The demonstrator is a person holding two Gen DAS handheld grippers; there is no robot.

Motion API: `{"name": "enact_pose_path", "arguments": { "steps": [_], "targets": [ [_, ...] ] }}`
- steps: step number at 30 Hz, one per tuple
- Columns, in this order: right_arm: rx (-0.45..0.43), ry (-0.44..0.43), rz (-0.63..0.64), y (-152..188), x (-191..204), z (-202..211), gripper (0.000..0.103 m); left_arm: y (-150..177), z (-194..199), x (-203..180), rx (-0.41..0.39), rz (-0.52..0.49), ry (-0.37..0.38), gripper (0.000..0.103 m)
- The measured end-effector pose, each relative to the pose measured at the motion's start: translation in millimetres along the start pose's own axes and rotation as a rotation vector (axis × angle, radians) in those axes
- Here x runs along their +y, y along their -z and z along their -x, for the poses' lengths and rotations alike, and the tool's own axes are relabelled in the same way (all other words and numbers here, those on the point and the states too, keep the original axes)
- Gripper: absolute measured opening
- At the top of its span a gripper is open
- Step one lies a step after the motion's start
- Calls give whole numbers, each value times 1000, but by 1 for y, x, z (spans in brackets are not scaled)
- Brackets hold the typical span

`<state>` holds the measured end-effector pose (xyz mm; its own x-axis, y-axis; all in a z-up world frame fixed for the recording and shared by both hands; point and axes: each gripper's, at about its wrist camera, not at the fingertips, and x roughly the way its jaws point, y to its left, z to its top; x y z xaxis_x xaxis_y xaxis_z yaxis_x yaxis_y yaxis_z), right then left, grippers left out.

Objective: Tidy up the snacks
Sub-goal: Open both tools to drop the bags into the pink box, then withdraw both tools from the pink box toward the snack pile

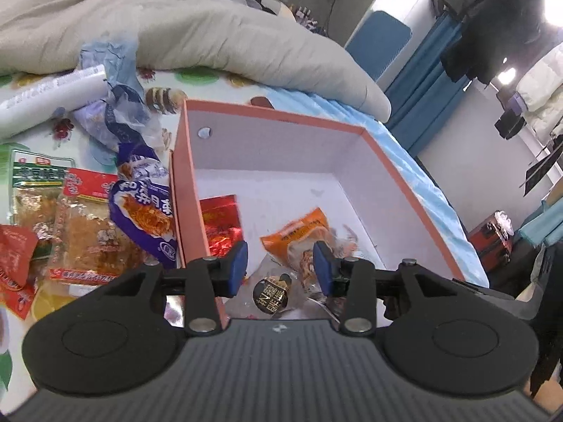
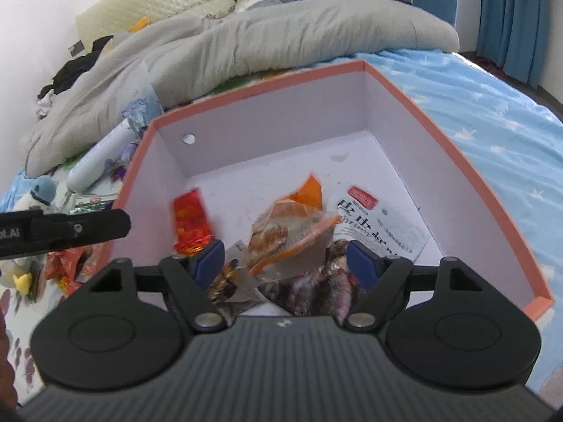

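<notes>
We hold both grippers over the near edge of the open orange box (image 1: pixel 355 127) on the bed (image 2: pixel 492 112). Left gripper (image 1: pixel 280 267): jaws apart, nothing between the pads. Right gripper (image 2: pixel 285 263): jaws wide apart, nothing clamped. Inside the box, just past the jaws, lie an orange snack packet (image 2: pixel 288 232), a red foil packet (image 2: pixel 190 218) by the left wall and a white packet (image 2: pixel 383 225) to the right. More snack packets (image 1: pixel 84 225) lie on the bed left of the box. A grey quilt (image 1: pixel 197 31) is bunched beyond.
</notes>
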<state>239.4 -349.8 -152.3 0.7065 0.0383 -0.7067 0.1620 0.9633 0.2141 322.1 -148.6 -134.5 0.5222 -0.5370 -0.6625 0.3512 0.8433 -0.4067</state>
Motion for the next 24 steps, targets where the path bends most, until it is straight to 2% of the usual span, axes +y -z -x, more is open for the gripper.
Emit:
{"name": "enact_pose_path", "arguments": {
  "steps": [12,21,24],
  "targets": [
    [-81,-66,63,20,29,63,78,29,88,-6,-92,14,-58,47],
    [-132,-81,73,43,45,106,78,56,145,-17,-142,-22,-80,47],
    [-123,-104,77,55,51,116,78,68,164,-18,-161,-47,-95,47]
  ]
}}
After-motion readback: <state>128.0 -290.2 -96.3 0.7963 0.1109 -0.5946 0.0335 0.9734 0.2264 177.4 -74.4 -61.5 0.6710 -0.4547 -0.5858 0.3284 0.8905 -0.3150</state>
